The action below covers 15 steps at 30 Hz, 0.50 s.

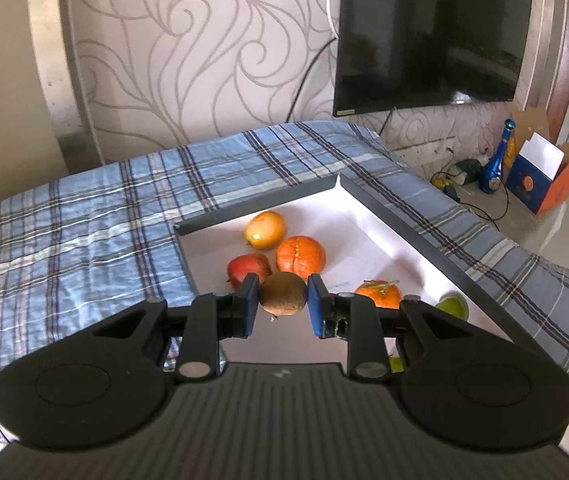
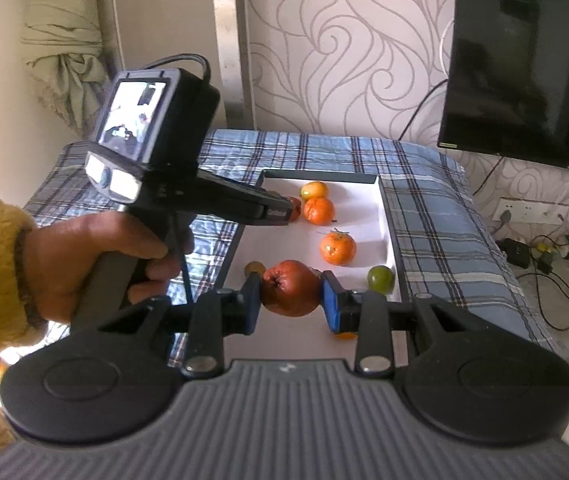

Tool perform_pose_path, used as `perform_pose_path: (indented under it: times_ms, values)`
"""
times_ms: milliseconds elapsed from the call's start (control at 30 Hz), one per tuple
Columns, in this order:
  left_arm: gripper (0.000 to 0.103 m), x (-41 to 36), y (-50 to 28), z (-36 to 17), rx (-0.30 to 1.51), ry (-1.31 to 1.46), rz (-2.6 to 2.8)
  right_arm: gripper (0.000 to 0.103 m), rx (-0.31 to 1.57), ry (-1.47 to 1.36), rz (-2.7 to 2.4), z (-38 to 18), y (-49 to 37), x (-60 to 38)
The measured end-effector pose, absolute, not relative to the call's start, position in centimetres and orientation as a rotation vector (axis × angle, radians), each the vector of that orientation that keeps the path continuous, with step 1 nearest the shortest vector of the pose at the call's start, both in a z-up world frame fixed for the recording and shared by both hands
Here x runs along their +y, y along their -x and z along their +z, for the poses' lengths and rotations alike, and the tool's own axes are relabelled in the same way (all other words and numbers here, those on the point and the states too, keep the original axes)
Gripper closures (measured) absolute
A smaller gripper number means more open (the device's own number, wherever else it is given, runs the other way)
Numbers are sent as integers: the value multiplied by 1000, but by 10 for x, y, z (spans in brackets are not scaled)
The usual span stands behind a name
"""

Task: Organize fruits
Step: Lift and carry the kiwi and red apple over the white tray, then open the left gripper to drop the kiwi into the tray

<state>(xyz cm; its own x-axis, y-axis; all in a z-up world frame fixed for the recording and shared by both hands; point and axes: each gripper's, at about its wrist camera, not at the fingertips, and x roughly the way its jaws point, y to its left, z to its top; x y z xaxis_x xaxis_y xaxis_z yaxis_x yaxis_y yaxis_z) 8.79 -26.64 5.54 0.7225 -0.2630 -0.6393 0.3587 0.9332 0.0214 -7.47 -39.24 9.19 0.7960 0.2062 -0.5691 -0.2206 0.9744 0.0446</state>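
Two fruits gripped: brown round kiwi (image 1: 283, 294) pinched in left gripper (image 1: 283, 304), wrinkled dark-red apple (image 2: 291, 289) clamped in right gripper (image 2: 291, 300). Both hovering above white tray (image 1: 380, 236) on blue plaid cloth (image 1: 84, 232). Beyond, at twelve o'clock of kiwi, scored orange tangerine (image 1: 300, 255); at eleven, yellow-orange round fruit (image 1: 265, 229).

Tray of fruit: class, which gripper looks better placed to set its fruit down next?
Probably left. The left gripper holds its kiwi over the tray, beside the grouped fruit; the right gripper holds its red apple at the near edge.
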Motion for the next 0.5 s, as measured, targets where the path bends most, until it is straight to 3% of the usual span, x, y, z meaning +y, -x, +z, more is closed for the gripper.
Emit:
perform_pose_path:
  times_ms: [500]
  values:
    - [73,-280,-105,39,708,-185,-368,68,649,0,183,84,66,-399]
